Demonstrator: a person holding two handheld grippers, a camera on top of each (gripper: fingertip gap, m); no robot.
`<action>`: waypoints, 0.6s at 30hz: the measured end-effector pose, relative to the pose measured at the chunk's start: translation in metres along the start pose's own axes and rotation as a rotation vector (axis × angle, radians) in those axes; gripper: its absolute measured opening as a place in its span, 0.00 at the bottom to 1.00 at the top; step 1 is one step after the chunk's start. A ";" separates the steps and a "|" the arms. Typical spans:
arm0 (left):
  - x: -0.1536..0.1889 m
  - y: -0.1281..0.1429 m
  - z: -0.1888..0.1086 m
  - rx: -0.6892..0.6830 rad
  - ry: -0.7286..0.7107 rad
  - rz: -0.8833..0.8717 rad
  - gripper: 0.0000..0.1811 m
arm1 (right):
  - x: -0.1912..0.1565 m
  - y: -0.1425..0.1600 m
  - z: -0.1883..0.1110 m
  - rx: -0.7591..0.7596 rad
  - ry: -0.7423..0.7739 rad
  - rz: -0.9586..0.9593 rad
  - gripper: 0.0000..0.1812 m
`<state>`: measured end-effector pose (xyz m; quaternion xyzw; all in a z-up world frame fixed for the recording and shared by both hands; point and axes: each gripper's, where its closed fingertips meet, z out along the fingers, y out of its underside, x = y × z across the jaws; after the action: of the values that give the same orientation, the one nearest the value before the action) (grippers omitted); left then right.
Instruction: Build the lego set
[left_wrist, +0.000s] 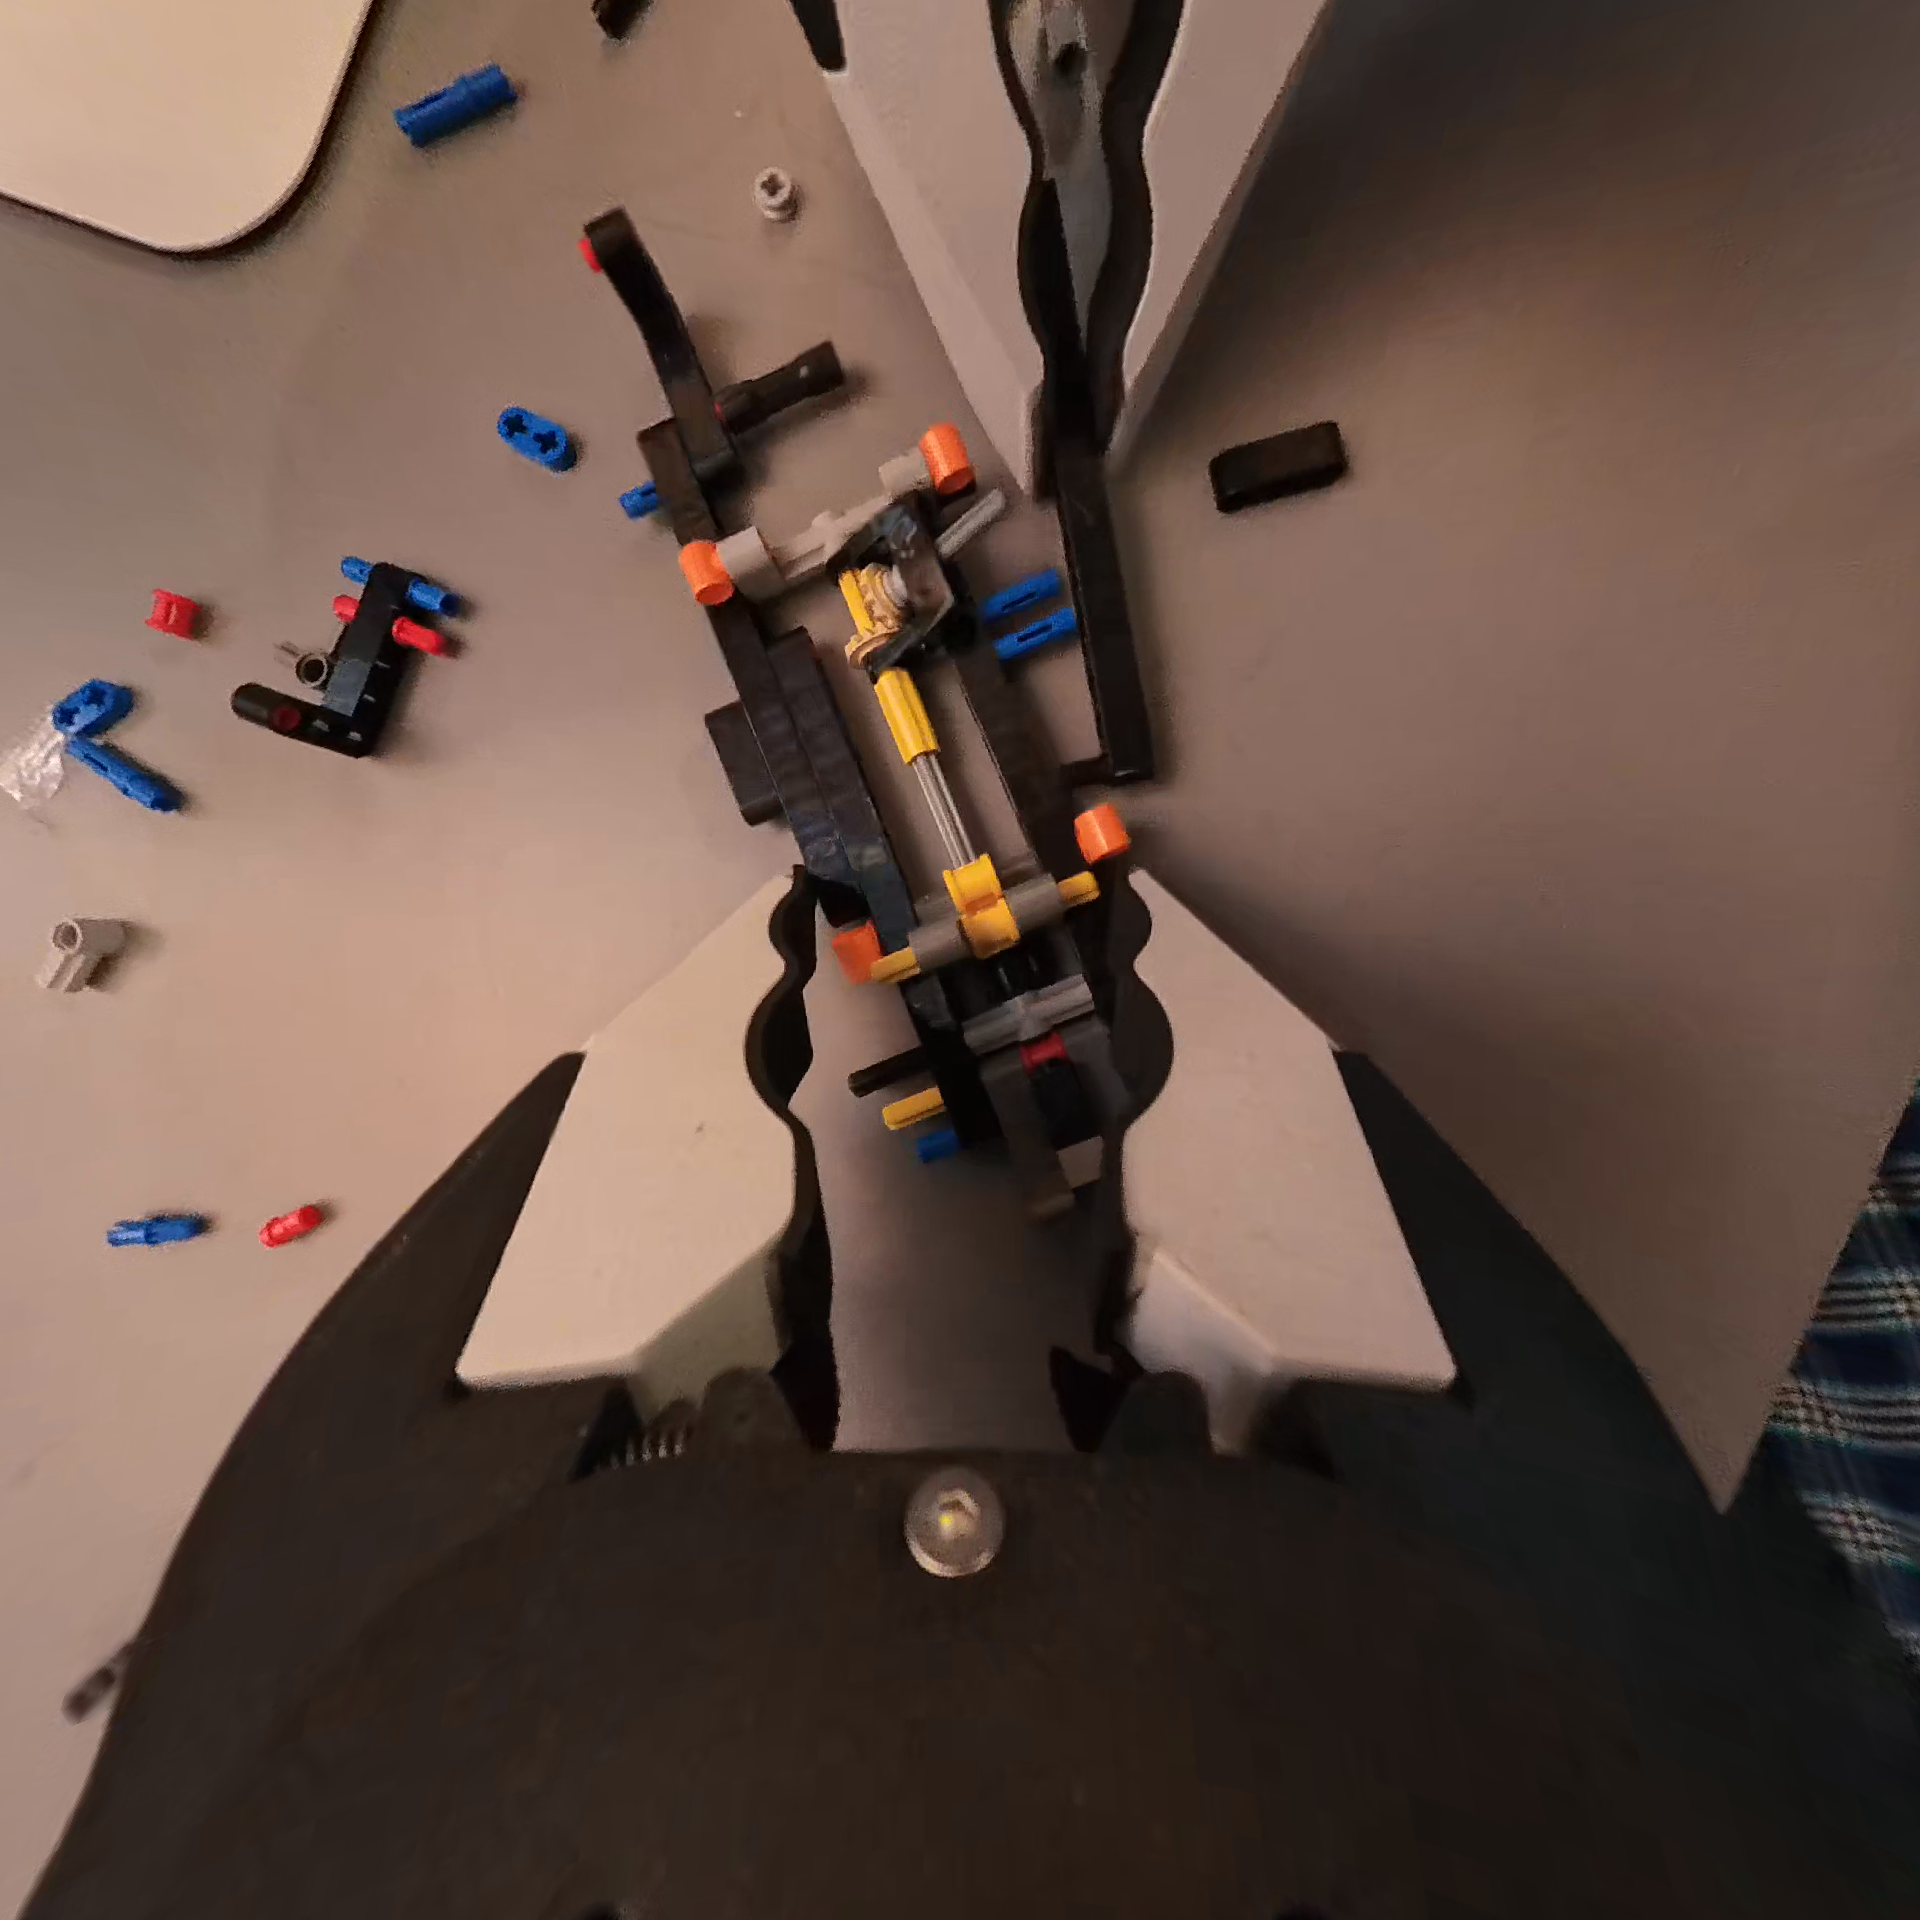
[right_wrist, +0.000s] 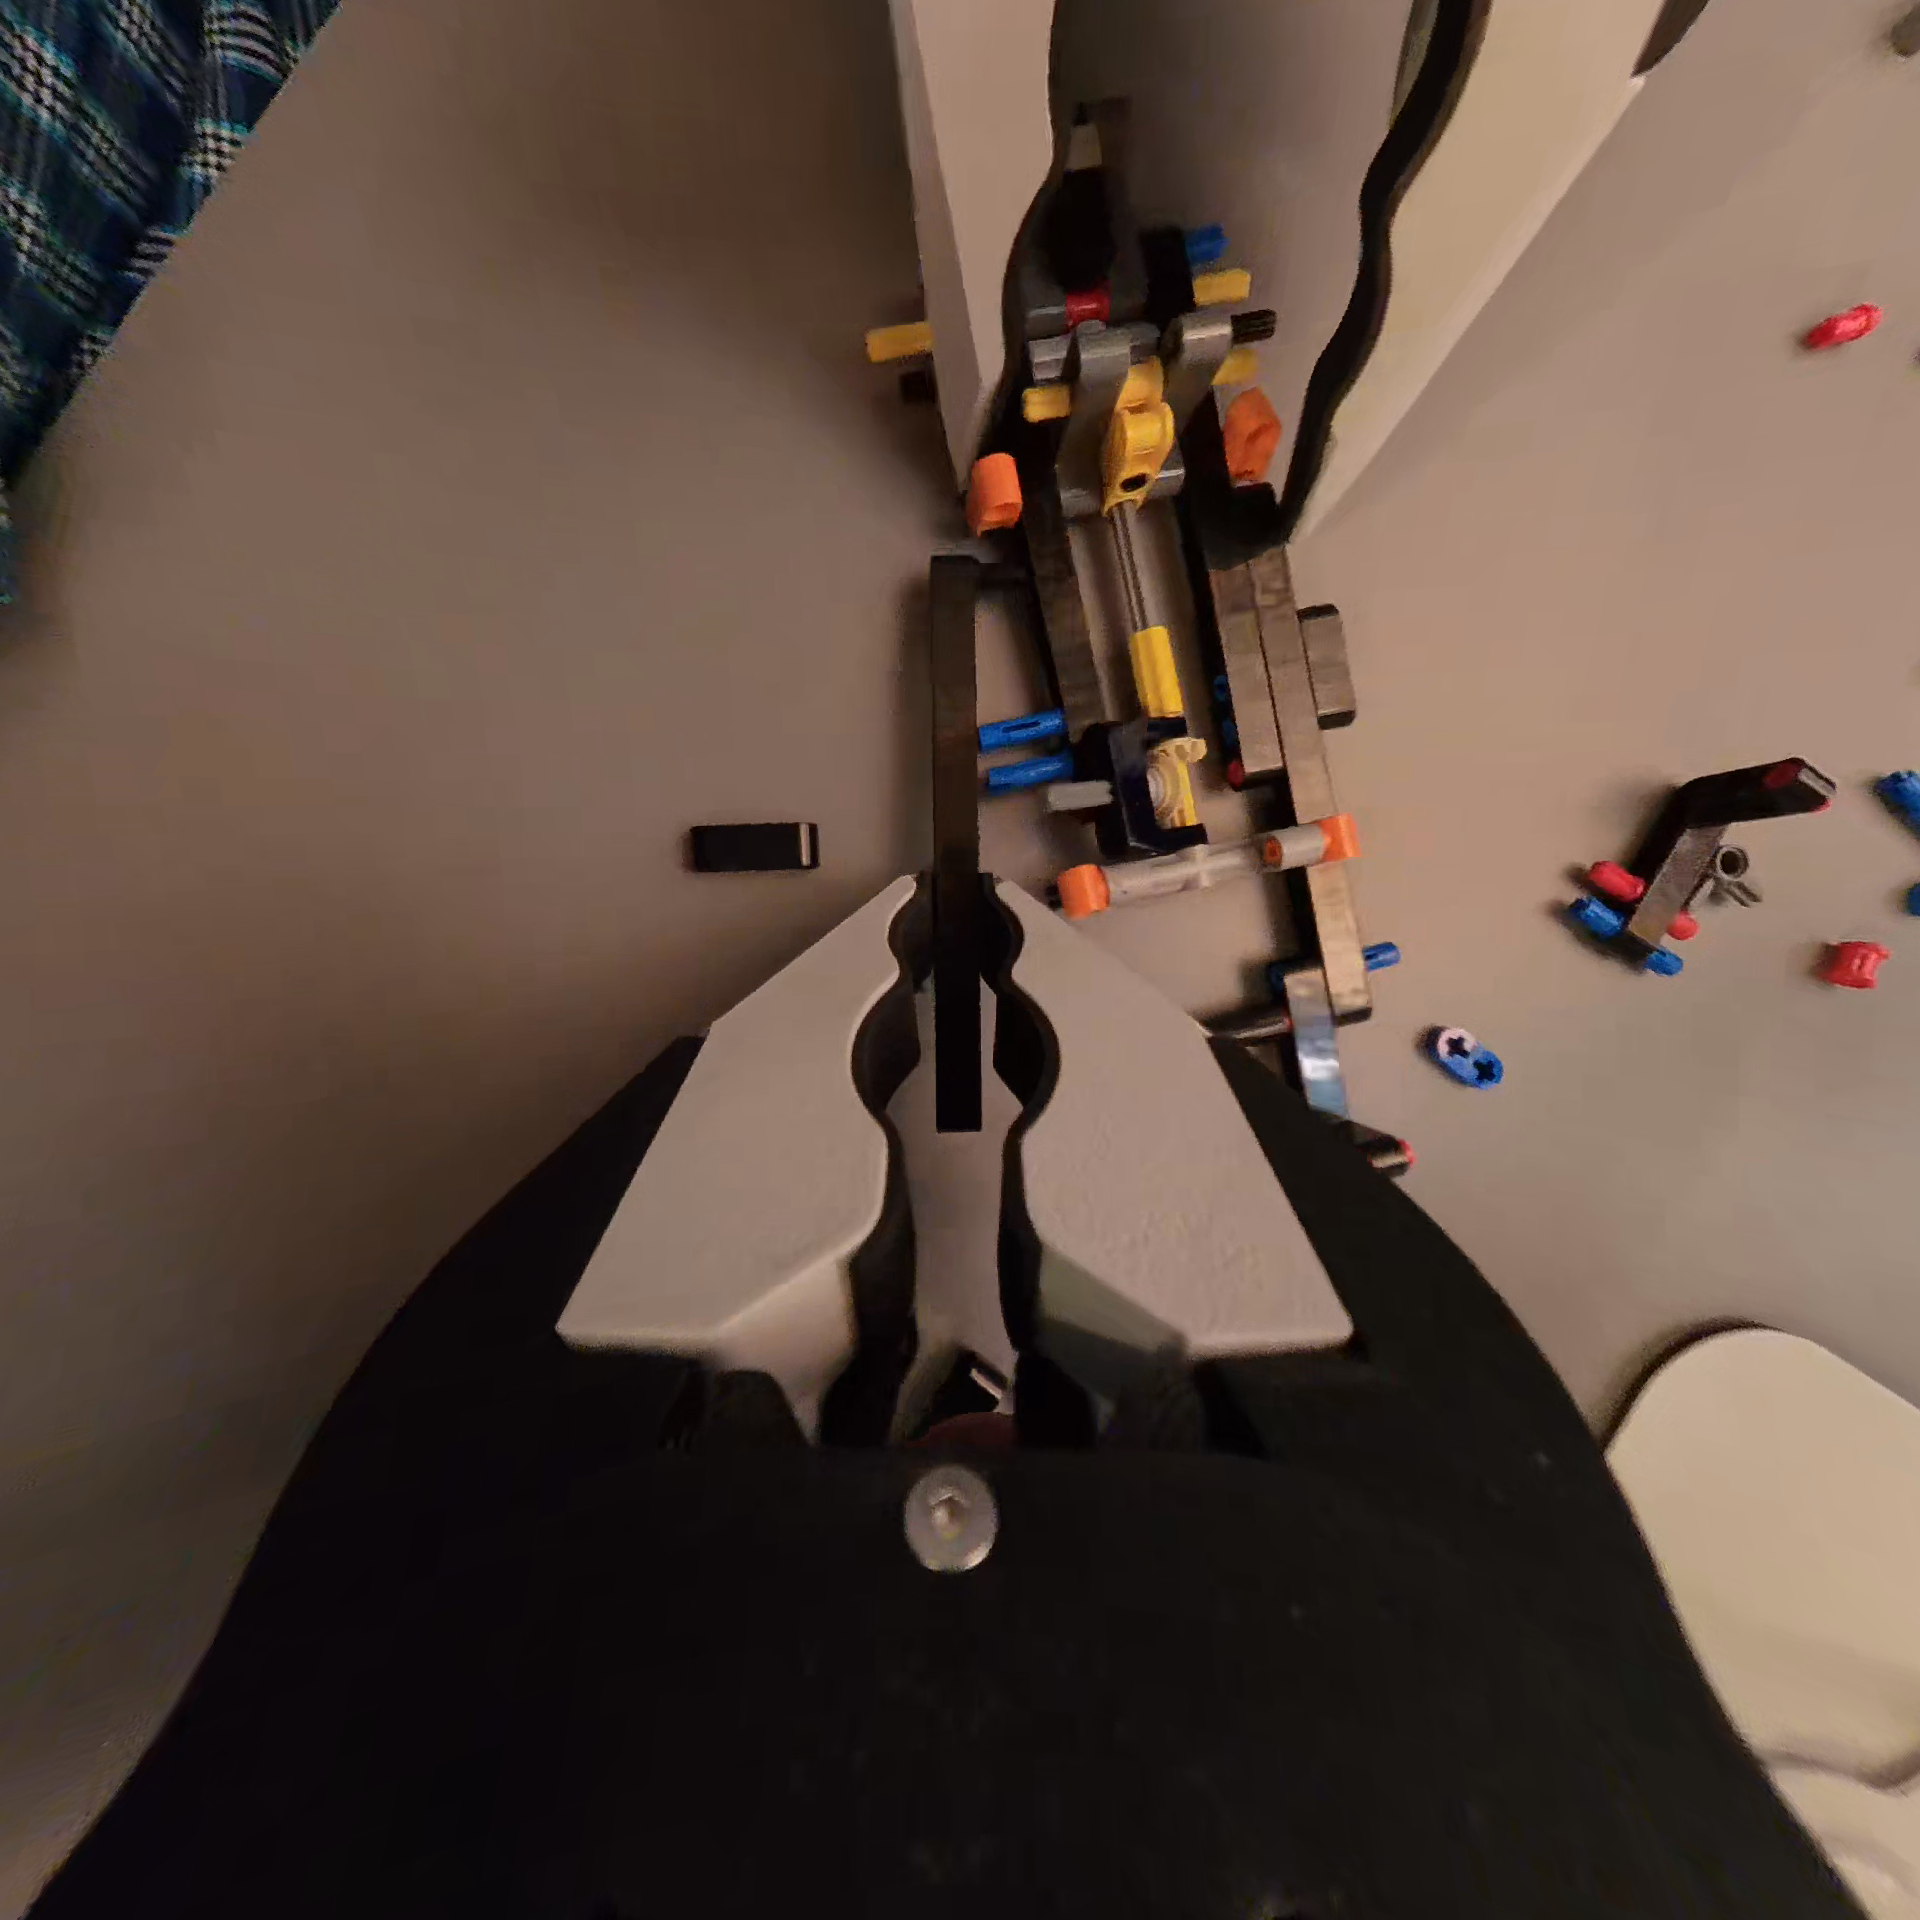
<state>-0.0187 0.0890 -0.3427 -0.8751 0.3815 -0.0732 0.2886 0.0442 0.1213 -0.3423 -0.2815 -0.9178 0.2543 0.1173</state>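
Left claw (left_wrist: 961, 1049) clamped on chassis assembly (left_wrist: 883, 748); right claw (right_wrist: 956, 997) pinching long black beam (right_wrist: 954, 727) beside blue pins (right_wrist: 1023, 750); risk: skewed push missing pins, chassis twisting on tabletop (left_wrist: 416, 987)

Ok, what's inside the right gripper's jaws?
The right gripper is shut on a long black beam, which runs forward beside the chassis. The beam's rear end sits between the jaws; the contact faces are hidden.
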 end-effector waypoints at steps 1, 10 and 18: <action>0.000 0.001 -0.001 -0.001 0.007 0.025 0.30 | -0.001 -0.001 0.001 0.011 -0.007 -0.003 0.03; -0.003 0.006 -0.004 -0.011 0.036 0.060 0.37 | -0.005 -0.007 0.003 -0.004 0.022 -0.005 0.03; 0.005 -0.007 0.005 0.012 0.056 0.015 0.45 | -0.007 -0.011 0.005 0.004 0.053 0.035 0.03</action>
<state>-0.0088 0.0911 -0.3433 -0.8681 0.3954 -0.0980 0.2836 0.0431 0.1074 -0.3409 -0.3036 -0.9089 0.2505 0.1375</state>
